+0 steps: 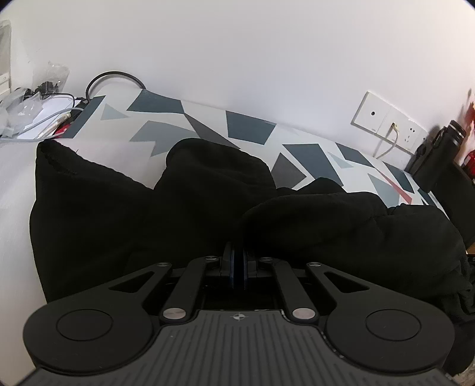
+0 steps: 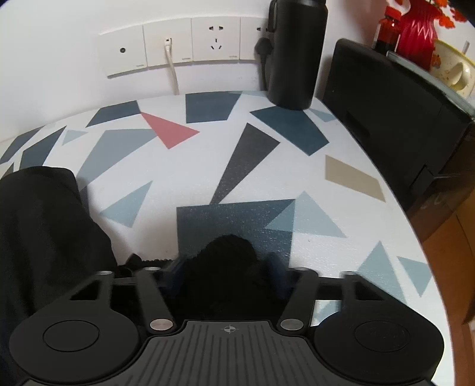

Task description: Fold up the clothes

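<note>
Left tongs: fingers pressed together, blue pads meeting at the centre line, black fabric bunched right over their tips. Whether cloth sits between the pads cannot be told.

Right tongs: fingers held apart by a thick wad of black cloth, which they pinch; a rounded tuft of it pokes out ahead of the tips.

Black garment: lies crumpled on the tabletop, which carries a white cover printed with blue, grey, red and tan triangles. In the left wrist view the garment fills the middle band, one corner standing up at 10 o'clock and two soft humps at 12 and 2 o'clock. In the right wrist view a further mass of it occupies 9 o'clock, near the tongs.

Surroundings, right wrist view: black bottle upright at 1 o'clock on the far tabletop edge, against the wall. Row of white wall sockets at 11 to 12 o'clock, a white cable plugged into one. Black box-like object at 2 o'clock, beside the tabletop. Red vase at top right.

Left wrist view: black cable loop and loose clutter at 10 o'clock.
</note>
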Action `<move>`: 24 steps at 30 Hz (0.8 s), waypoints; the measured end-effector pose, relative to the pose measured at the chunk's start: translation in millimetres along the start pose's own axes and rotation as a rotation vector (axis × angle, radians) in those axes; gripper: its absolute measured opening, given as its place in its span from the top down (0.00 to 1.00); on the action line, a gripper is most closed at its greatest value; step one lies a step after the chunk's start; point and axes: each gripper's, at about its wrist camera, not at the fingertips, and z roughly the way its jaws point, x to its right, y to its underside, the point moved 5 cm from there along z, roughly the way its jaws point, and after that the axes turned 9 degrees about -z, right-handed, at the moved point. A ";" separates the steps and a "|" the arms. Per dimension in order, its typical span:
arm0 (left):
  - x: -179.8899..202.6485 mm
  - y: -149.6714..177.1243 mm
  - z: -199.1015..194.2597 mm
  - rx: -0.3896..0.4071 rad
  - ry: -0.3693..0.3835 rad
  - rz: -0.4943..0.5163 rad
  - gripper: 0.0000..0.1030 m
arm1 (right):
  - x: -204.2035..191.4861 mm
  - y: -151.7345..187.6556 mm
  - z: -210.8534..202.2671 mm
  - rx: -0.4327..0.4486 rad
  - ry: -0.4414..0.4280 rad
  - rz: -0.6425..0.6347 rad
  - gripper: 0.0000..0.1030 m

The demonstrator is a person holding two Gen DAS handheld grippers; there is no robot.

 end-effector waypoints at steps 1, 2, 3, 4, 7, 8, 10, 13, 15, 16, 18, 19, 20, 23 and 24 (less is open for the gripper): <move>0.2 -0.1 0.7 -0.001 0.001 0.001 0.94 | 0.8 1.2 -2.5 0.007 0.001 -0.003 0.62; 0.3 -0.3 1.4 -0.002 0.002 0.002 0.94 | 1.9 1.7 -4.4 0.012 0.004 0.003 0.67; 0.3 -0.5 2.1 -0.002 0.003 0.002 0.94 | 3.0 2.2 -6.4 0.016 0.008 0.009 0.71; 0.3 -0.7 2.7 -0.003 0.004 0.002 0.94 | 3.0 3.0 -8.3 0.021 0.005 0.013 0.74; 0.9 -0.8 3.9 -0.002 0.004 0.009 0.94 | 1.7 4.5 -15.4 0.049 0.002 0.016 0.80; 1.3 -0.8 4.2 -0.001 0.004 0.013 0.94 | 1.2 4.4 -18.8 0.064 0.003 0.018 0.81; 1.8 -0.9 4.3 -0.001 0.004 0.020 0.94 | 2.0 1.4 -29.2 0.112 0.009 0.035 0.83; 3.7 -1.2 3.5 0.000 -0.002 0.039 0.94 | 7.8 -7.3 -52.1 0.214 0.034 0.091 0.83; 5.0 -1.3 2.9 0.001 -0.007 0.051 0.94 | 16.5 -11.5 -72.6 0.294 0.088 0.147 0.84; 5.6 -1.3 2.7 0.001 -0.009 0.056 0.94 | 21.3 -11.7 -81.3 0.321 0.115 0.169 0.84; 5.2 -1.4 2.6 0.002 -0.006 0.056 0.94 | 35.7 -5.7 -96.7 0.354 0.184 0.219 0.84; 4.5 -1.4 2.5 0.002 -0.004 0.054 0.93 | 43.0 -2.4 -104.4 0.370 0.218 0.243 0.84; 3.8 -1.4 2.4 0.003 -0.001 0.051 0.93 | 50.8 4.2 -110.4 0.371 0.250 0.274 0.84; 3.2 -0.7 2.1 0.005 0.004 0.047 0.91 | 74.2 34.1 -116.5 0.323 0.336 0.374 0.85; 3.2 -0.4 2.1 0.006 0.005 0.046 0.91 | 80.4 47.9 -115.0 0.280 0.353 0.416 0.85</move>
